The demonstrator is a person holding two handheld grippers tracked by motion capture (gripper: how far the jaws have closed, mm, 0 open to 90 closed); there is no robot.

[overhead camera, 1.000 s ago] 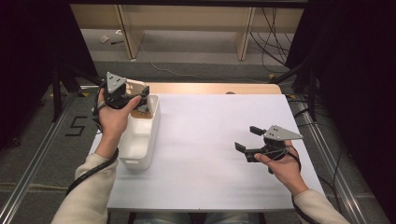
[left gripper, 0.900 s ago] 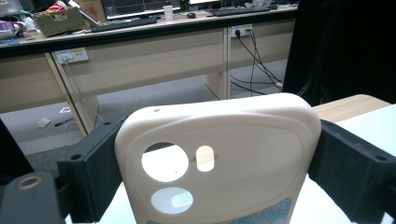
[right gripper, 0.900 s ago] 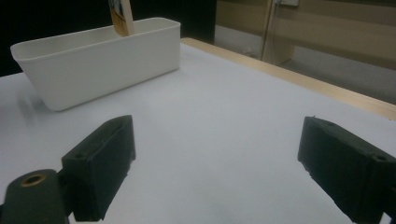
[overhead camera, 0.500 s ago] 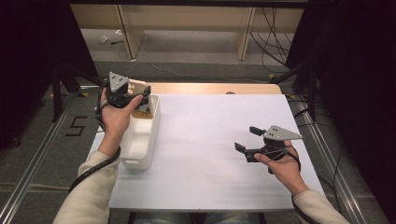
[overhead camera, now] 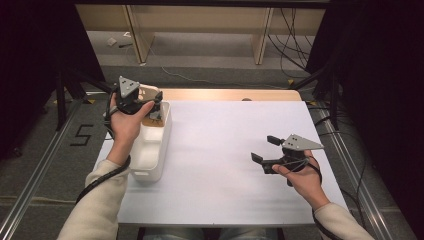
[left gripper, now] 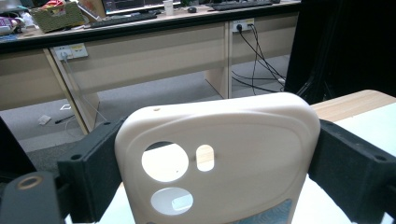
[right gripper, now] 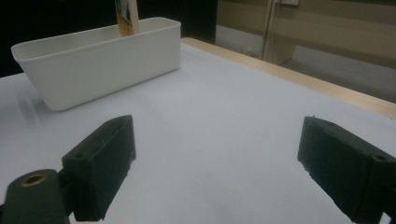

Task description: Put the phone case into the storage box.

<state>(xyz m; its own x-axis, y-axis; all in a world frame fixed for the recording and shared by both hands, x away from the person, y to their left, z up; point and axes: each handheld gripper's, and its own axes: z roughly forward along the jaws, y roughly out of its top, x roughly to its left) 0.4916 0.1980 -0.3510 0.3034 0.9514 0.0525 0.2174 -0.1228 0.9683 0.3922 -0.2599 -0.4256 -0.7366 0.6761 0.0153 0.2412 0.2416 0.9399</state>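
1. Table [overhead camera: 225, 150]: a white top is seen from above, with a strip of light wood along its far edge; the person's two forearms come in from the near side.
2. Bin [overhead camera: 152, 150]: a long white plastic bin is stood on the left part of the table, its long side running away from the person. In the right gripper view it [right gripper: 100, 56] is seen across bare table, well apart from that claw.
3. Phone case [left gripper: 215, 161]: a cream-coloured phone case with a round camera cut-out, a small oblong hole and a second round hole lower down is held upright between the two black jaws of the left claw. Its edges are pressed by both pads. In the high view it [overhead camera: 148, 93] is held above the far end of the bin. Whether its lower end touches the bin cannot be told.
4. Left claw [overhead camera: 150, 102]: it is closed on the phone case and gripped by the person's left hand [overhead camera: 125, 122], over the far end of the bin.
5. Right claw [overhead camera: 265, 149]: it is held by the right hand [overhead camera: 300, 177] just above the right part of the table, pointing toward the bin. Its jaws are spread wide with nothing between them, bare white table showing in the gap [right gripper: 215, 163].
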